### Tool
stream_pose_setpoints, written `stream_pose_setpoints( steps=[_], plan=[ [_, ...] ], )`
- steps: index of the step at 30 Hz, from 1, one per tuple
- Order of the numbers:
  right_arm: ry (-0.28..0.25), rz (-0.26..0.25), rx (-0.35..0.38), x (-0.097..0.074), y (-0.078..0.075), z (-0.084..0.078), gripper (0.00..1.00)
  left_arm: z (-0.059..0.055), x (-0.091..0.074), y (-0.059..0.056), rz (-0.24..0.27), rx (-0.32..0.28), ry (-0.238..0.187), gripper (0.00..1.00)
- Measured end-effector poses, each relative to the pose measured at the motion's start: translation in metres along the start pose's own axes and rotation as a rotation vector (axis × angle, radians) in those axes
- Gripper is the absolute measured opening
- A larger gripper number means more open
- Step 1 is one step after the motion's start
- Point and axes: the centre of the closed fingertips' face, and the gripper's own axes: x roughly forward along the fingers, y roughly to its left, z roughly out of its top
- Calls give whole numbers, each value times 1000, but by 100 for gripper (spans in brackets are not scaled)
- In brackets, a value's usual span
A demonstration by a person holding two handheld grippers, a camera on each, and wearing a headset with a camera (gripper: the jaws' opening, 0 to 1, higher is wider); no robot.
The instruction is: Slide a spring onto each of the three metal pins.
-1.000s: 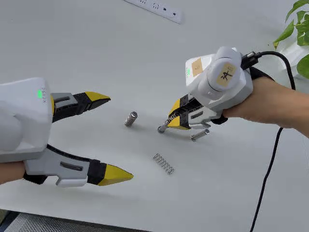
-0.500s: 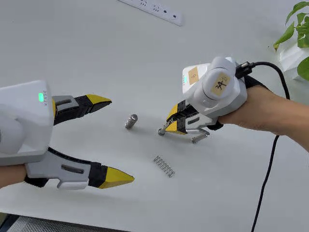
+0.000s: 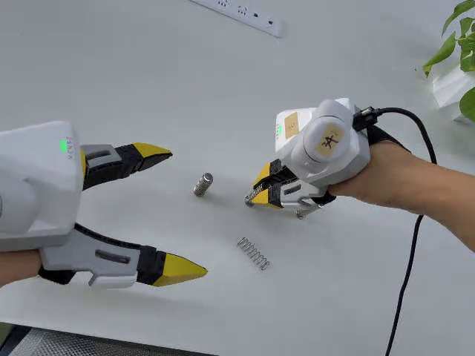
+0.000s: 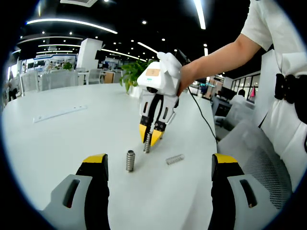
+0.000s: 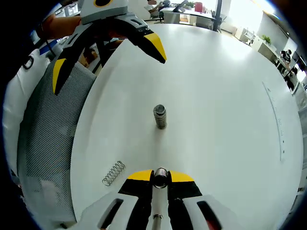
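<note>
R gripper (image 3: 256,194) clamps sprung pin (image 5: 160,177) tip-down; loose spring (image 3: 252,253) lies flat, just toward table (image 3: 133,67) front edge from its jaws (L gripper (image 3: 183,213) gapes wide).

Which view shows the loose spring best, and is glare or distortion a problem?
Head view: even light, soft shadows, loose spring crisp. Left gripper view: fisheye curves the table, ceiling lights bright. Right gripper view: windows blown out, pin in the right claw close to the lens.

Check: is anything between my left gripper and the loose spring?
Nothing visible. The loose spring lies on bare table ahead of the open left gripper; the spring-covered pin stands off to one side.
</note>
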Motion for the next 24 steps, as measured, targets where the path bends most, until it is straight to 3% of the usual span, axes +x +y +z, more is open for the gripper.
stream_pose_setpoints(
  steps=[17, 24],
  plan=[
    [-5, -8, 16, 4, -1, -1, 11, 1, -2, -1, 4, 0, 2, 87],
    [-17, -16, 28, 1, -1, -1, 18, 1, -3, -2, 4, 3, 7, 87]
  ],
)
